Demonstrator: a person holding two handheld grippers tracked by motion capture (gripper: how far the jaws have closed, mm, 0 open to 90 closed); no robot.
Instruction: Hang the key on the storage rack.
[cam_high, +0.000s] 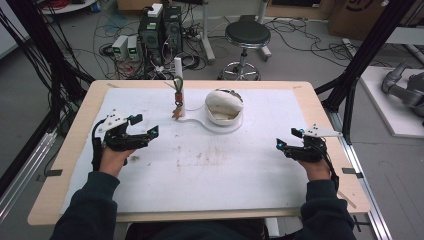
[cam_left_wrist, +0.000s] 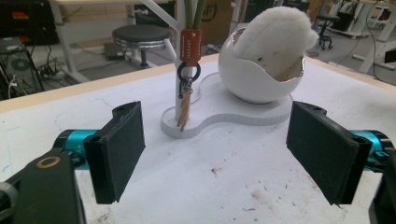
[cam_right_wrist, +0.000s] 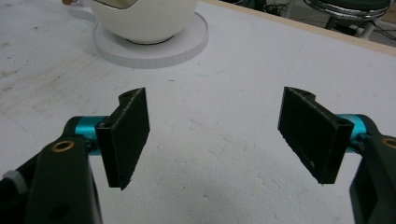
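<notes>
The left gripper (cam_high: 142, 125) rests near the table's left edge, jaws spread wide with nothing between them. The right gripper (cam_high: 289, 138) sits near the right edge, likewise wide open and empty. Toward the far edge, at mid-table, a white stand (cam_left_wrist: 261, 116) carries a white bowl (cam_high: 223, 107) holding a plush pad (cam_left_wrist: 275, 32), beside a post (cam_high: 177, 67) with a hanging keyring (cam_left_wrist: 187, 88).
</notes>
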